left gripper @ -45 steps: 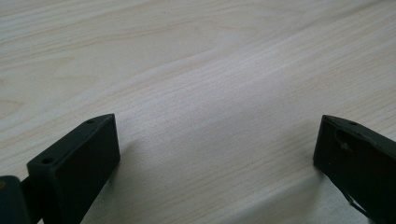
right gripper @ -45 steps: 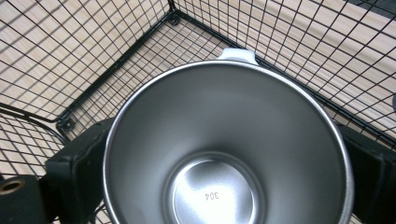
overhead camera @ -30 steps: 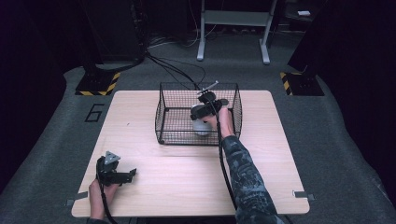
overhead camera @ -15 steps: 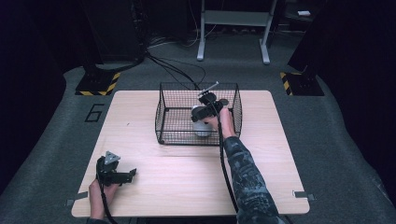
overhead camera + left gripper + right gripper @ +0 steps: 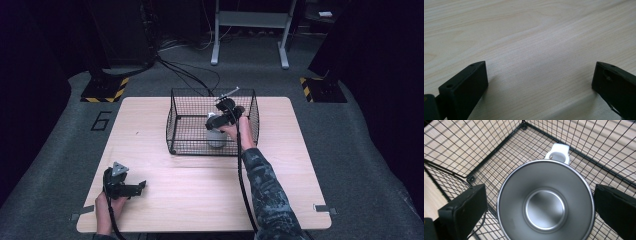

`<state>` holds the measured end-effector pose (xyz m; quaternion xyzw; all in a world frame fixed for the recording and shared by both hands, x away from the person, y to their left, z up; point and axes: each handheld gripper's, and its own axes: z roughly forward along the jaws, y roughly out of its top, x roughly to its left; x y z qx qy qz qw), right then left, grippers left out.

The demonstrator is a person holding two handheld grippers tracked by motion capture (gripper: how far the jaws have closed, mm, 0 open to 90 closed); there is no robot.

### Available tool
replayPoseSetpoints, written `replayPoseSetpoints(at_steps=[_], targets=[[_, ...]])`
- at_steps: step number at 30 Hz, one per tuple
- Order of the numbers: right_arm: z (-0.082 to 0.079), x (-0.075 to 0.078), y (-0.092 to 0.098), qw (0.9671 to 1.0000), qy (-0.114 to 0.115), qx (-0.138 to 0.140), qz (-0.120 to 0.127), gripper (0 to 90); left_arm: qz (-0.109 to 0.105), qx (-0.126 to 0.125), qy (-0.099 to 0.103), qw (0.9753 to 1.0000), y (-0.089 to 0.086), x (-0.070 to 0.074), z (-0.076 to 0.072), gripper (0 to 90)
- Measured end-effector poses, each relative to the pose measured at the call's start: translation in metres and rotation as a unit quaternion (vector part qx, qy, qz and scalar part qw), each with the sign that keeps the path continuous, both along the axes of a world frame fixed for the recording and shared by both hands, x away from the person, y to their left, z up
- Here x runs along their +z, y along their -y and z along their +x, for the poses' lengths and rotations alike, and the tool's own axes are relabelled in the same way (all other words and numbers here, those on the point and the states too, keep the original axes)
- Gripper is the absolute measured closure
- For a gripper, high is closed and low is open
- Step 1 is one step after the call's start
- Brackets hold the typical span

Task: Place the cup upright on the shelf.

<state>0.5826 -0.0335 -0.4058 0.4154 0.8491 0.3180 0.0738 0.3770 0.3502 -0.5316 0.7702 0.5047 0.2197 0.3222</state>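
A steel cup (image 5: pixel 545 207) with a white handle (image 5: pixel 559 152) stands upright inside a black wire basket (image 5: pixel 185 107) on the wooden table (image 5: pixel 200 195). In the high view the cup (image 5: pixel 216 137) sits near the basket's front right. My right gripper (image 5: pixel 540 200) hangs over the cup, open, with one jaw on each side of the rim. A small gap shows at the left jaw, and the right jaw is very close to the rim. From above, the right gripper (image 5: pixel 220 122) reaches down into the basket. My left gripper (image 5: pixel 137 187) rests low at the table's front left, open, with bare wood between its jaws (image 5: pixel 540 75).
The basket's wire walls close in around the right gripper and cup. A cable (image 5: pixel 240 165) trails from the right gripper along the forearm. Black cables (image 5: pixel 190 75) and a metal stand (image 5: pixel 250 30) are on the floor behind the table.
The right hand has barely shifted over the cup. The left gripper has not moved.
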Motion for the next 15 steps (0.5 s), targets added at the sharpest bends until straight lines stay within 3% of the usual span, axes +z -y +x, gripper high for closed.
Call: replayPoseSetpoints(at_steps=[8,15], targets=[[-0.015,0.016,0.009,0.9990,0.036,0.015,0.021,0.0,0.000,-0.002,0.000,1.0000,0.000,0.000,0.000,0.4],[-0.039,0.033,0.016,0.9968,0.065,0.027,0.038,0.0,0.001,-0.003,-0.005,1.0000,-0.001,0.001,0.000,0.4]])
